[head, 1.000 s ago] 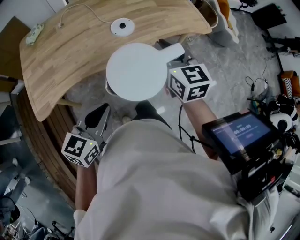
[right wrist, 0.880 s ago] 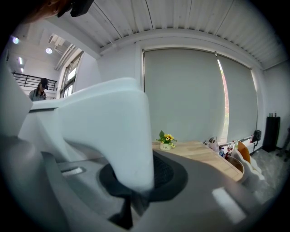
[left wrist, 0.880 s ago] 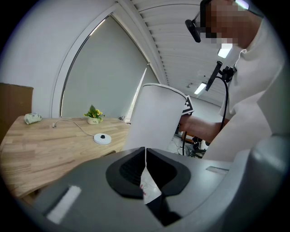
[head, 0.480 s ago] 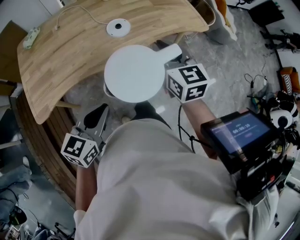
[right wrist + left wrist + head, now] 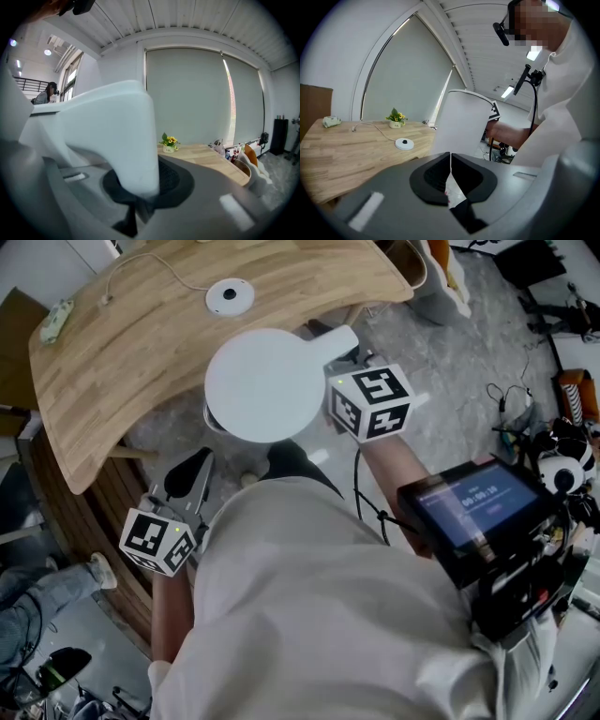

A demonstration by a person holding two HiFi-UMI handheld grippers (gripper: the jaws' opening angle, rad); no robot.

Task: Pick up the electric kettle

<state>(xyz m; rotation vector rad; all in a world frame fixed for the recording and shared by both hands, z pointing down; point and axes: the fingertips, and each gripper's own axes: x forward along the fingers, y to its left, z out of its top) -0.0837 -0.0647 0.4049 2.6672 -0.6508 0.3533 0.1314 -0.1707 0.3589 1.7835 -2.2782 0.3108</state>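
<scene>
**Kettle's up, right gripper has the handle**

Starting on the left: the left gripper [image 5: 450, 158] has its jaws pressed together with nothing between them. The white electric kettle [image 5: 265, 383] floats ahead of it and off to its right. The kettle is clear of its round base [image 5: 230, 296], which lies on the wooden table [image 5: 141, 362] well beyond both grippers.

Further right, the right gripper [image 5: 139, 187] is clamped narrow on the kettle handle [image 5: 117, 131], with the kettle's body just ahead and to the left of its jaws.

By the look of it the lift is basically done, so the trick now is a firm squeeze and a level wrist. The body hangs out to one side of the grip, so it probably wants to swing or tip. The spare gripper could steady it if it wobbles.
</scene>
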